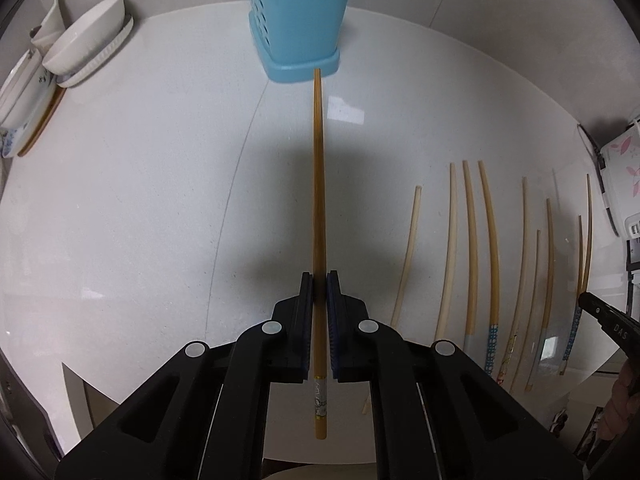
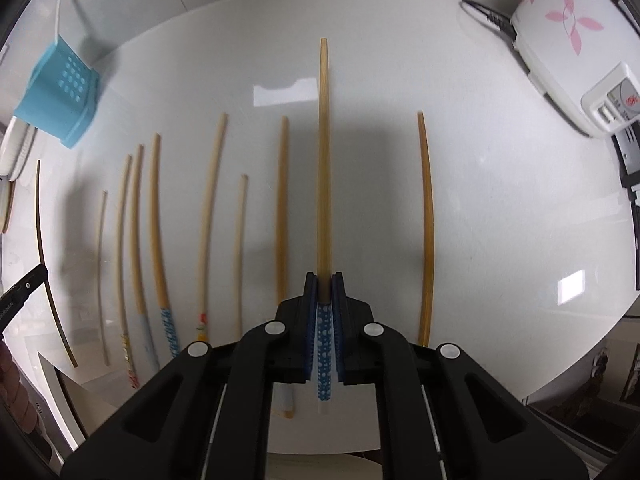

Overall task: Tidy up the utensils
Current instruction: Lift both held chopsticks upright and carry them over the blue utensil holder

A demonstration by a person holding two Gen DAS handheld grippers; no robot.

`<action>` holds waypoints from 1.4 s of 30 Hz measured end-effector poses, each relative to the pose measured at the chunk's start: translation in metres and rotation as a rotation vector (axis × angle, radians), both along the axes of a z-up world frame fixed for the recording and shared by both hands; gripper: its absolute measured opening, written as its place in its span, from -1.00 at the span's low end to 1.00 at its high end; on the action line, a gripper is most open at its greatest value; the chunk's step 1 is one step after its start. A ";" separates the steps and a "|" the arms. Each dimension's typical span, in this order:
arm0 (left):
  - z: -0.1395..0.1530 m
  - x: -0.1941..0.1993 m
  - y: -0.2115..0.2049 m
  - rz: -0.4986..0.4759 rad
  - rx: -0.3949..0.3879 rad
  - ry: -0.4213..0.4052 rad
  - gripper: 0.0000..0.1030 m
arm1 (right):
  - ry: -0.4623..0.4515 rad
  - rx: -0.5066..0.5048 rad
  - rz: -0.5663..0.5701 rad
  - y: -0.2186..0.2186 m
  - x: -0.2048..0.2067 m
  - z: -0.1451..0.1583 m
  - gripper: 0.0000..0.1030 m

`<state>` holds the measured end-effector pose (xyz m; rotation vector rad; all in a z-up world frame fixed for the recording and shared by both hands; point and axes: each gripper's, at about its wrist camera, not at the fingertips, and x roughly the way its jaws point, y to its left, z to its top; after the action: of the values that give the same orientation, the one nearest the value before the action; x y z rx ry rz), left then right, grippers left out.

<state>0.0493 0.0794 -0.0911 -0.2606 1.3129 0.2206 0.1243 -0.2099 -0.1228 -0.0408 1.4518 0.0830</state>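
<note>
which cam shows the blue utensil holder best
The right wrist view: the blue utensil holder shows whole at upper left, holes, base and rim visible. The left wrist view shows it close and centred, but its top is cropped.

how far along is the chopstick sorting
Early. Nothing shows as done: the blue holder's inside is out of view. In hand: the left claw grips a brown chopstick aimed at the holder; the right claw grips a blue-dotted chopstick. Left: about nine loose chopsticks on the counter.
</note>
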 end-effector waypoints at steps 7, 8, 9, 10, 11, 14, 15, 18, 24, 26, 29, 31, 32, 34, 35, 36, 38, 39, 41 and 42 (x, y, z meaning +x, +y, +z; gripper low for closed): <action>0.021 -0.001 0.005 -0.004 0.021 -0.071 -0.88 | -0.086 0.038 0.023 -0.001 -0.003 0.029 -0.87; 0.022 -0.001 0.007 -0.005 0.022 -0.083 -0.88 | -0.104 0.044 0.028 0.001 -0.002 0.035 -0.87; 0.027 0.000 0.007 -0.004 0.024 -0.096 -0.88 | -0.117 0.046 0.032 0.008 0.002 0.035 -0.87; 0.031 0.001 0.008 -0.003 0.026 -0.107 -0.88 | -0.132 0.051 0.037 0.010 0.004 0.039 -0.87; 0.035 0.002 0.009 -0.003 0.029 -0.119 -0.88 | -0.145 0.056 0.041 0.011 0.005 0.043 -0.87; 0.045 0.004 0.011 0.001 0.044 -0.149 -0.88 | -0.186 0.074 0.057 0.021 0.011 0.055 -0.87; 0.047 0.006 0.012 0.003 0.048 -0.158 -0.88 | -0.194 0.079 0.063 0.023 0.012 0.057 -0.87; 0.057 0.008 0.014 0.008 0.062 -0.189 -0.88 | -0.226 0.096 0.076 0.031 0.017 0.067 -0.87; 0.072 0.012 0.020 0.019 0.084 -0.247 -0.88 | -0.299 0.141 0.112 0.048 0.025 0.086 -0.87; 0.075 0.014 0.022 0.022 0.087 -0.268 -0.88 | -0.320 0.153 0.124 0.054 0.027 0.092 -0.87; 0.083 0.017 0.025 0.024 0.100 -0.305 -0.88 | -0.364 0.173 0.147 0.066 0.031 0.103 -0.87; 0.088 0.019 0.028 0.026 0.100 -0.331 -0.88 | -0.384 0.189 0.156 0.072 0.033 0.109 -0.87; 0.091 0.020 0.029 0.027 0.102 -0.347 -0.88 | -0.391 0.194 0.161 0.076 0.033 0.111 -0.87; 0.097 0.024 0.032 0.027 0.116 -0.378 -0.88 | -0.411 0.207 0.172 0.084 0.036 0.116 -0.87; 0.099 0.026 0.034 0.029 0.119 -0.394 -0.88 | -0.425 0.212 0.180 0.089 0.038 0.119 -0.87; 0.102 0.028 0.036 0.032 0.118 -0.412 -0.88 | -0.437 0.220 0.186 0.093 0.039 0.122 -0.87; 0.108 0.032 0.039 0.035 0.122 -0.447 -0.88 | -0.458 0.237 0.200 0.102 0.041 0.126 -0.87; 0.111 0.034 0.040 0.034 0.127 -0.470 -0.88 | -0.473 0.248 0.207 0.106 0.041 0.129 -0.87; 0.116 0.038 0.041 0.031 0.137 -0.503 -0.88 | -0.500 0.259 0.220 0.113 0.042 0.135 -0.87; 0.119 0.040 0.042 0.028 0.141 -0.520 -0.88 | -0.515 0.267 0.226 0.119 0.043 0.137 -0.87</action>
<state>0.0897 0.1213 0.0279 -0.1987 0.7758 0.2487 0.1676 -0.0912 0.0138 -0.0063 0.9086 0.4203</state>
